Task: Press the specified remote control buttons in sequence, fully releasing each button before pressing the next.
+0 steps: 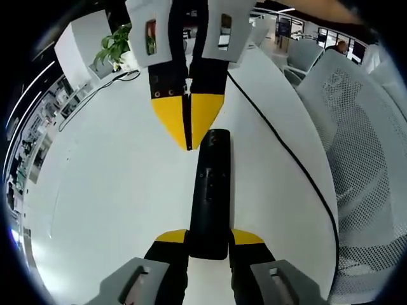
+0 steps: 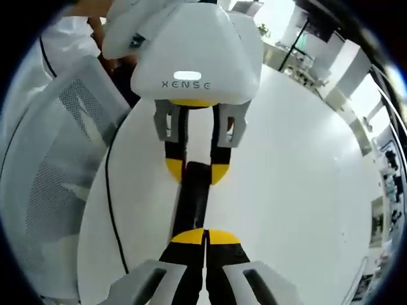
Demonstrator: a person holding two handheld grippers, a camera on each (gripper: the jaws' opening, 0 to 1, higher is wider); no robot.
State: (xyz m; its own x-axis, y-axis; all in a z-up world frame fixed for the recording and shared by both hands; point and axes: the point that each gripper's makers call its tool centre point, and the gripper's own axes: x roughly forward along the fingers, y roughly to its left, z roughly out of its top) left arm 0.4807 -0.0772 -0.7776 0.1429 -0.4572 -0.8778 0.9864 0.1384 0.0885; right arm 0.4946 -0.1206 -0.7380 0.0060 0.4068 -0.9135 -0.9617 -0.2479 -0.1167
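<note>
One slim black remote (image 1: 210, 190), pinched by left hand-held gripper (image 1: 208, 236); right hand-held gripper (image 2: 205, 236) pressed together at its top.

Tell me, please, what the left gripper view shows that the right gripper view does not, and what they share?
Left gripper view alone: a potted plant at the table's far end, and the right tool, shut, its tips over the remote's far end.

Right gripper view alone: the left tool seen from the front, with its white housing.

Both: the black remote gripped by the left tool, the white table, the black cable and the mesh chair.
</note>
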